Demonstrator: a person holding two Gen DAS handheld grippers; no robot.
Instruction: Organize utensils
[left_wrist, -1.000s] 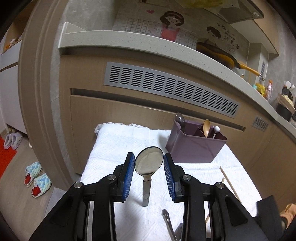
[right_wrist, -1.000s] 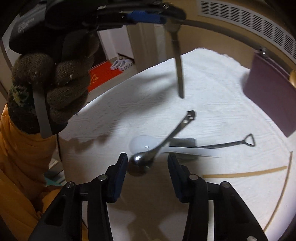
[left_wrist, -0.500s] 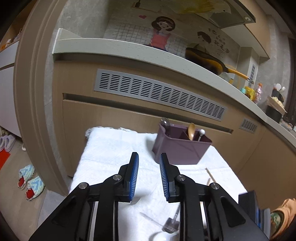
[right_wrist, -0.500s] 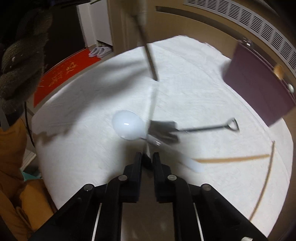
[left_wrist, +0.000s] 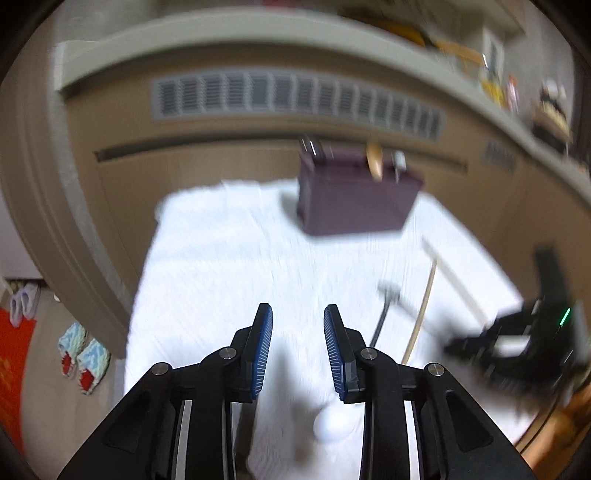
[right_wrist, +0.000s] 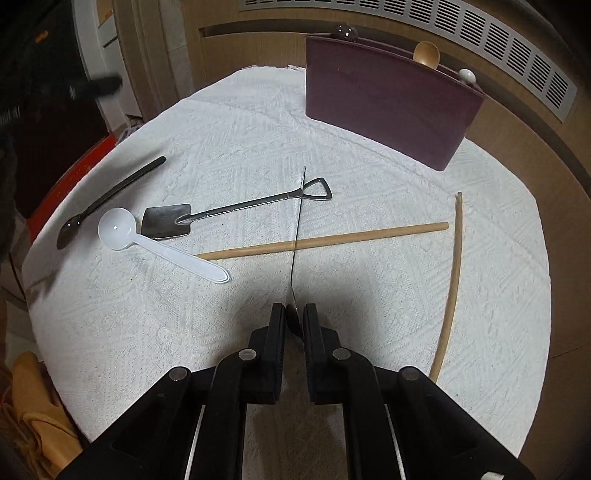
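Maroon plastic caddy (right_wrist: 388, 110) at table's far edge: three utensils stowed. Loose on white cloth (right_wrist: 221, 140): white plastic scoop (right_wrist: 118, 230), shovel-shaped steel spoon (right_wrist: 166, 221), dark spoon (right_wrist: 74, 223), two wooden chopsticks (right_wrist: 332, 240). Right gripper (right_wrist: 294, 325) fingers clenched on thin metal spoon (right_wrist: 297, 221); left gripper (left_wrist: 298, 350) opening, empty. Left view blurred.

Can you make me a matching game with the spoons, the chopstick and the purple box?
Things:
1. white plastic scoop
2. shovel-shaped spoon
3. purple utensil holder
4. straight wooden chopstick

Descriptions:
A. stands at the far side of the towel
B. a thin wooden stick
C. white, with a round bowl
D. dark metal, with a flat square blade

Pairs: 1-C, 2-D, 3-A, 4-B
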